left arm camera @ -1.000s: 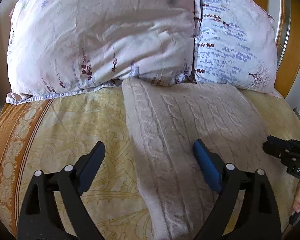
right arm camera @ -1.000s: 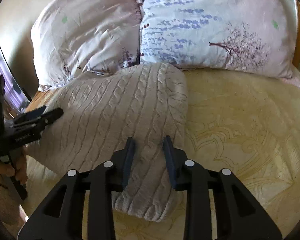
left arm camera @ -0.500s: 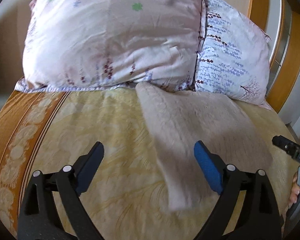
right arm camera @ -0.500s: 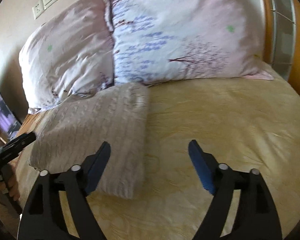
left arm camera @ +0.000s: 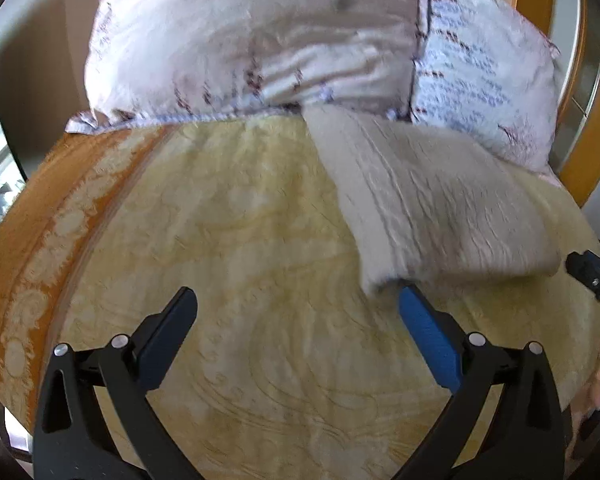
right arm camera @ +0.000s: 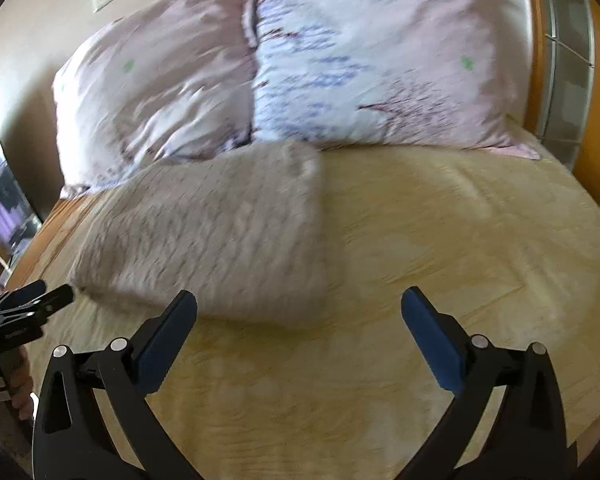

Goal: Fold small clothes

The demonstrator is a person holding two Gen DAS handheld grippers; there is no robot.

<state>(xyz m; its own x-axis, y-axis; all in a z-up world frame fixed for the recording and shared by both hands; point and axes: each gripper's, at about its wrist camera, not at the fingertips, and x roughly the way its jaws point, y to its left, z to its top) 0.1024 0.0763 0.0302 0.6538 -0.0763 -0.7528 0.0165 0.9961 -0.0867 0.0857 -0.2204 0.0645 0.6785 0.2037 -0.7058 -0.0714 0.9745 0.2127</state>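
At nine o'clock the orange border of the yellow bedspread (left arm camera: 236, 240) runs up to the pink pillow (left arm camera: 252, 36) at twelve. The left gripper (left arm camera: 296, 320) hangs over bare spread, fingers wide apart, holding nothing. The folded knit sweater (left arm camera: 440, 208) lies at one to two o'clock, its far end against the pillows, its near corner just beside the blue finger. The right gripper (right arm camera: 298, 320) is likewise spread and empty — the sweater sits at eleven o'clock from it. It looks soft, thick, floppy — best pinched at a folded edge or corner.
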